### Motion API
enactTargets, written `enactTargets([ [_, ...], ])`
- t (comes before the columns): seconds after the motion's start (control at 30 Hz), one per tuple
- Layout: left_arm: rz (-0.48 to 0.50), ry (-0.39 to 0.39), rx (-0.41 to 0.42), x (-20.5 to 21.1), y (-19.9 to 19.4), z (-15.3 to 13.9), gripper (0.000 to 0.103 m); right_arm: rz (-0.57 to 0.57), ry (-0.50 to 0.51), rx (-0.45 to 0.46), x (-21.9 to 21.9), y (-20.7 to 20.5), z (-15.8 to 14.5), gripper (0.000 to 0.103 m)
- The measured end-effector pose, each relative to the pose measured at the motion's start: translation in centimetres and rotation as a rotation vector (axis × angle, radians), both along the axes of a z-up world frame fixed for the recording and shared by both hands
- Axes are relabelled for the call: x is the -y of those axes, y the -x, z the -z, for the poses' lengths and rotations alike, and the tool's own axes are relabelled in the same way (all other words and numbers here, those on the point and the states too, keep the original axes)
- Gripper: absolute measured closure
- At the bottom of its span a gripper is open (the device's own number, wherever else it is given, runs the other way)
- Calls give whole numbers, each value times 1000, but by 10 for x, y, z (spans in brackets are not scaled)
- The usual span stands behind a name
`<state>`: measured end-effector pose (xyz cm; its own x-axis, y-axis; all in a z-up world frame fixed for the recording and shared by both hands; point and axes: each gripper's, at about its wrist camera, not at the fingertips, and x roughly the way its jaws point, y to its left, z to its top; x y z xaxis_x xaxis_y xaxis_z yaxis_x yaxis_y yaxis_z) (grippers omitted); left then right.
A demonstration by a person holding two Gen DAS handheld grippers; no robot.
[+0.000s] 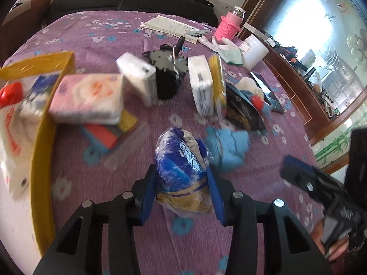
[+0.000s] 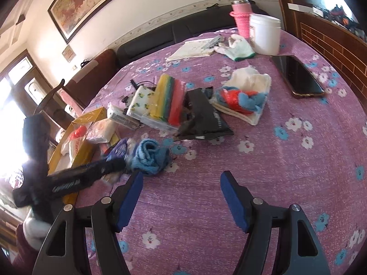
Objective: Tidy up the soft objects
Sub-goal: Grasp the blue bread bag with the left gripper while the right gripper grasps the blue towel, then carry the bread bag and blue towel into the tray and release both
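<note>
My left gripper (image 1: 181, 178) is shut on a blue and gold plastic-wrapped tissue pack (image 1: 181, 167) and holds it over the purple flowered cloth. A yellow box (image 1: 43, 165) at the left holds a white bag and other soft packs. A pink tissue pack (image 1: 88, 98) leans at the box's edge on coloured sponges (image 1: 103, 135). A blue towel (image 1: 229, 146) lies just right of the held pack; it also shows in the right wrist view (image 2: 150, 155). My right gripper (image 2: 181, 183) is open and empty above bare cloth. The left gripper (image 2: 91, 174) shows there at the left.
White tissue packs (image 1: 199, 87), a sponge stack (image 2: 169, 100), a black pouch (image 2: 204, 116) and a white cloth with a blue-red toy (image 2: 243, 96) lie mid-table. A phone (image 2: 298, 75), white jar (image 2: 265, 34), pink bottle (image 2: 240, 16), glove and papers sit at the far side.
</note>
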<state>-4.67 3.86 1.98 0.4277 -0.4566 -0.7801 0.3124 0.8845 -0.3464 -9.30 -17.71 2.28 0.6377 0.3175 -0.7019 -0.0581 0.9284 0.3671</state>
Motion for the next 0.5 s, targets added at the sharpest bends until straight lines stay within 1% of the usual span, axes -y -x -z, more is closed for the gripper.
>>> enactTargets([
  [0.07,-9,-11,-8,-1,3,2,59,-14,-4,-12,-8,-8,0,29],
  [0.17,-11,-22,-10,1,0,8,57,-33,-37,-42,-19,-27,3,29],
  [0.23,-15,-9,-21,2,-1,12,57,-43,-51,-73,-29,-41,8,29],
  [0.3,-19,-4,-10,2,1,12,61,-47,-67,-96,-33,-50,14,29],
  [0.4,-24,20,0,-2,8,10,62,-56,-80,-122,-41,-61,21,30],
  [0.47,-33,45,8,-8,14,5,62,-64,-60,-131,-48,-66,24,35],
  [0.5,-36,57,11,-11,16,3,62,-64,-55,-136,-49,-68,26,43],
])
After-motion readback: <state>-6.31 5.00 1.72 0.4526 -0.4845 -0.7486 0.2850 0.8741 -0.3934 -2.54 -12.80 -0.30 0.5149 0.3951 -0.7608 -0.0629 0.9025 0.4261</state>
